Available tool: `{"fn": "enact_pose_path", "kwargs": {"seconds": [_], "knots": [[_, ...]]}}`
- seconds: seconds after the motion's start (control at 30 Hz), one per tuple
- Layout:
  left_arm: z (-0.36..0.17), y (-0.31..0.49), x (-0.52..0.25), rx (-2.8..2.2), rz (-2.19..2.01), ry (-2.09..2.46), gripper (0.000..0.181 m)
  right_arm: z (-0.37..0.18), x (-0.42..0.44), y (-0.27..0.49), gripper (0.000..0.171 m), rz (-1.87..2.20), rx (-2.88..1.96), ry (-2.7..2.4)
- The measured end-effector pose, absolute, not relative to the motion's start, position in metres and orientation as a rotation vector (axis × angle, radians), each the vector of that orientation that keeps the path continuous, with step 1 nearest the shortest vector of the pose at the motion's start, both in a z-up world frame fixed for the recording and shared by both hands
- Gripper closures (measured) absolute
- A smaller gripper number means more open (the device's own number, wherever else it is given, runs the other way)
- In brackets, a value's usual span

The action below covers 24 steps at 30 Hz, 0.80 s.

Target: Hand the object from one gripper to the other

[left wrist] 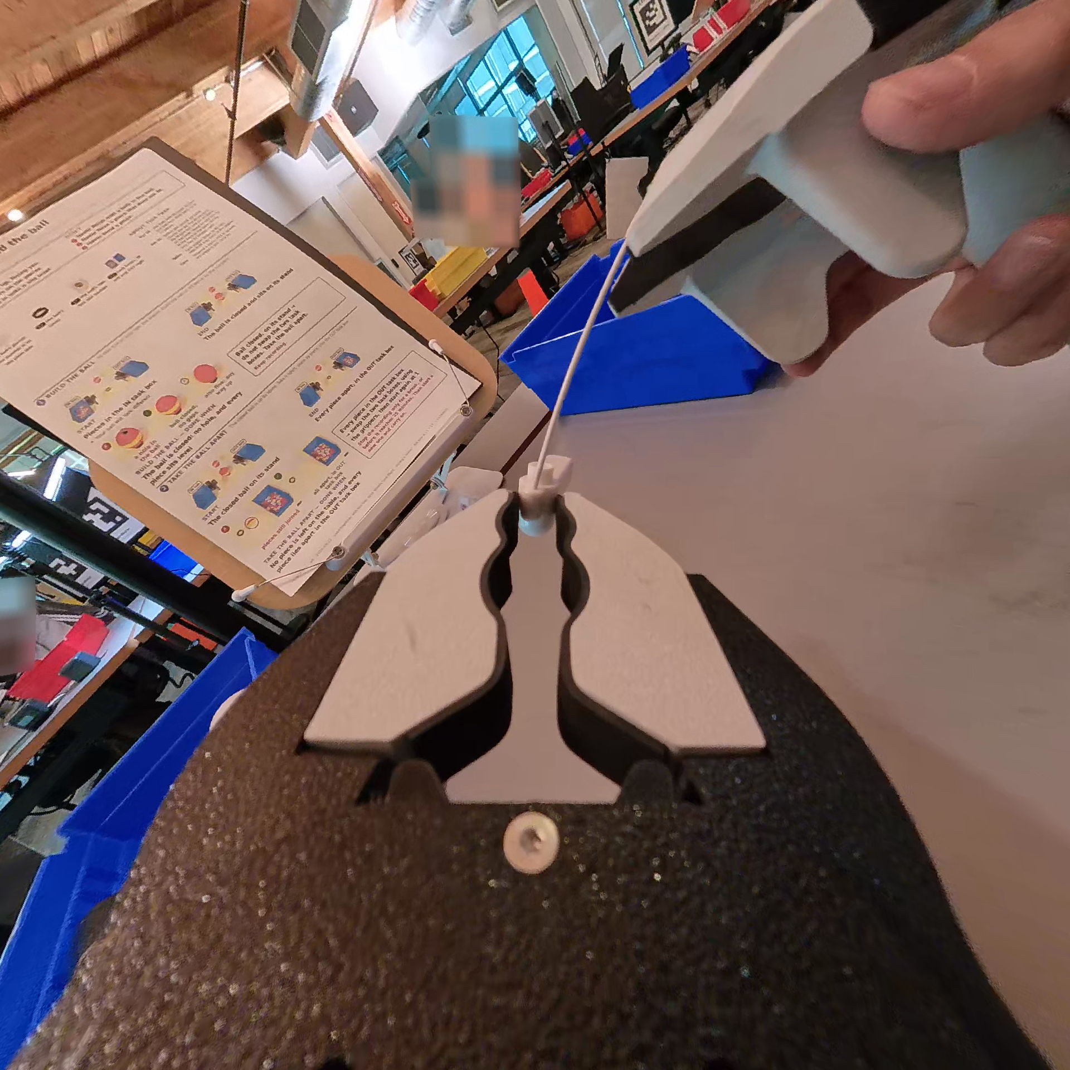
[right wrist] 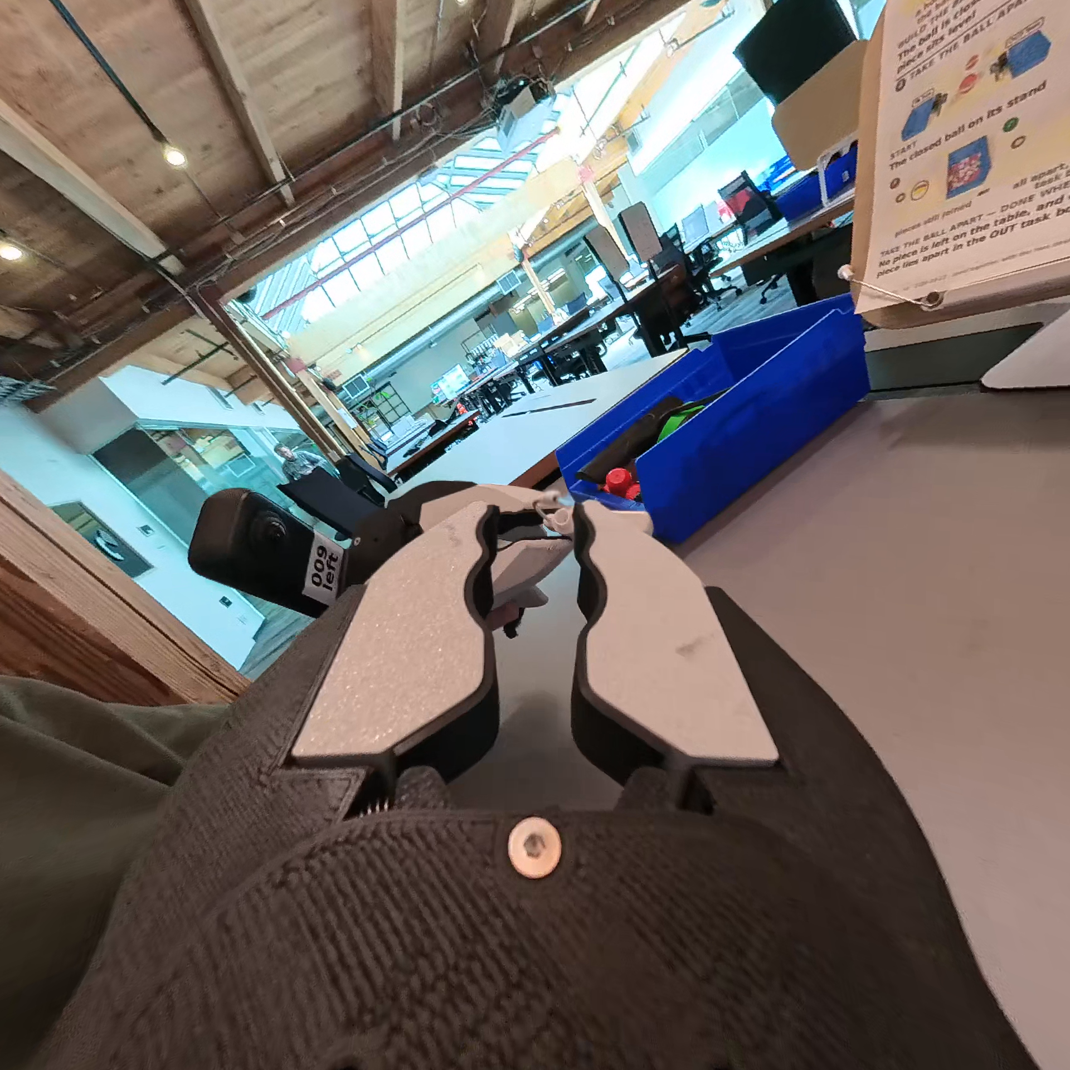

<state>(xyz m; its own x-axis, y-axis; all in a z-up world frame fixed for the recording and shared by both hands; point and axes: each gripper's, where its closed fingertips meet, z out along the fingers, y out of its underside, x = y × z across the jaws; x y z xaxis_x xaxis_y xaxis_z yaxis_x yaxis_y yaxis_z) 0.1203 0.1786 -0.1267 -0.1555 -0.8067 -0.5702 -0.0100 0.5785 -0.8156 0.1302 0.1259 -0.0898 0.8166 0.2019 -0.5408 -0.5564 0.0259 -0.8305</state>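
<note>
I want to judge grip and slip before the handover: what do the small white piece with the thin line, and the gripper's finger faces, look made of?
The small white stubby piece looks like smooth moulded plastic, matte, with crisp edges. Its thin white line holds a smooth arc, so likely stiff cord or coated wire; unclear which. The left gripper has pale grey fingers with a fine grainy matte face over black backing, probably printed plastic or a rubbery pad.

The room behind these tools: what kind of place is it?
Probably an open workshop or lab office: long desks with office chairs, blue parts bins on the grey table, an instruction sheet on a stand.
</note>
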Motion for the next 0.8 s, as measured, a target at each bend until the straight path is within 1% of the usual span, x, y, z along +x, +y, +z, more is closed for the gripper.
{"fn": "enact_pose_path", "kwargs": {"seconds": [0.03,0.1,0.13,0.33,0.47,0.63,0.73,0.8], "knots": [[-0.127,0.178,0.120,-0.706,-0.808,1.589,0.169,-0.090,0.131,0.126,0.151,0.588,-1.431,0.306],[-0.128,0.178,0.120,-0.707,-0.801,1.587,0.169,-0.088,0.133,0.124,0.166,0.563,-1.414,0.306],[-0.128,0.177,0.120,-0.704,-0.805,1.591,0.169,-0.087,0.135,0.123,0.169,0.558,-1.404,0.314],[-0.130,0.174,0.120,-0.702,-0.817,1.617,0.169,-0.084,0.132,0.122,0.170,0.498,-1.430,0.231],[-0.138,0.162,0.116,-0.708,-0.958,1.703,0.168,-0.080,0.121,0.116,0.170,0.423,-1.483,0.034],[-0.153,0.131,0.095,-0.728,-1.320,1.957,0.134,-0.085,0.094,0.094,0.170,0.408,-1.556,-0.328],[-0.158,0.118,0.082,-0.757,-1.517,2.068,0.120,-0.089,0.092,0.083,0.170,0.383,-1.569,-0.424],[-0.159,0.113,0.076,-0.755,-1.597,2.101,0.117,-0.088,0.097,0.082,0.170,0.369,-1.555,-0.401]]}}
